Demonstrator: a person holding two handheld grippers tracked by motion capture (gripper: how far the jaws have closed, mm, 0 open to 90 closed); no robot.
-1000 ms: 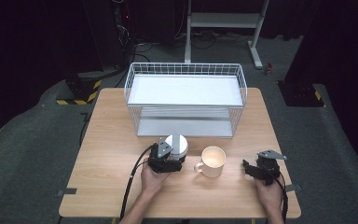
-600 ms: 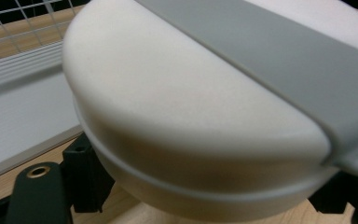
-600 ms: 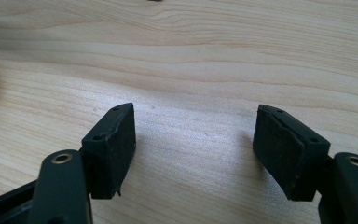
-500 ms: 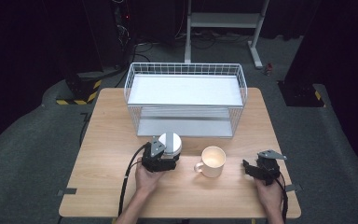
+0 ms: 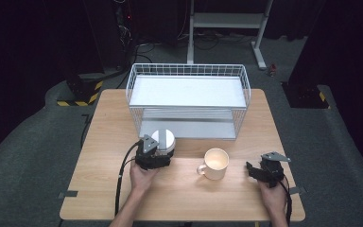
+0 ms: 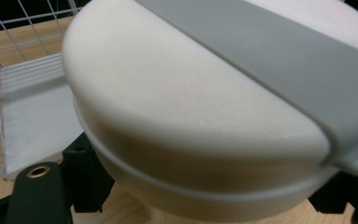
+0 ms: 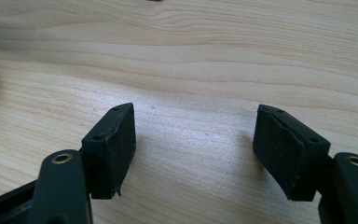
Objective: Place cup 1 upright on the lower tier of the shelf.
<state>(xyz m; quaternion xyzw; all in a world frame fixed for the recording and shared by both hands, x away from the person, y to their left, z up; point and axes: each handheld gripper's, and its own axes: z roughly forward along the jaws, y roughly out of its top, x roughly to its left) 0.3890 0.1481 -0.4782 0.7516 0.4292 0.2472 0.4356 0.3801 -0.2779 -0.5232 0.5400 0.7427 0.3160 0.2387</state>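
**High view: white container in the left gripper, close to the rack**

High view puts the white lidded container (image 5: 163,140) in front of the wire rack (image 5: 187,71), near its lower shelf (image 5: 189,128) and to the left of the cream mug (image 5: 216,163). The left gripper (image 5: 155,152) sits right against it, with the person's left hand (image 5: 142,177) behind. In the left gripper view the container's rounded white lid, crossed by a grey band (image 6: 279,60), looms between the black jaws, which appear to press its sides low down; I judge it clamped, though the contact faces themselves are hidden.

Risks, as I judge them: the body is smooth and curved, so a low grip could let it tip or twist when lifted. The rack's front wires are near, and the lid might strike the upper shelf edge (image 5: 189,107) if carried in too high. Whether the lid is fastened cannot be told; loose, it could slide off.

The right gripper (image 5: 259,171) rests on the wooden table (image 5: 99,189) to the mug's right, jaws spread wide on nothing, clear of the mug's rim.
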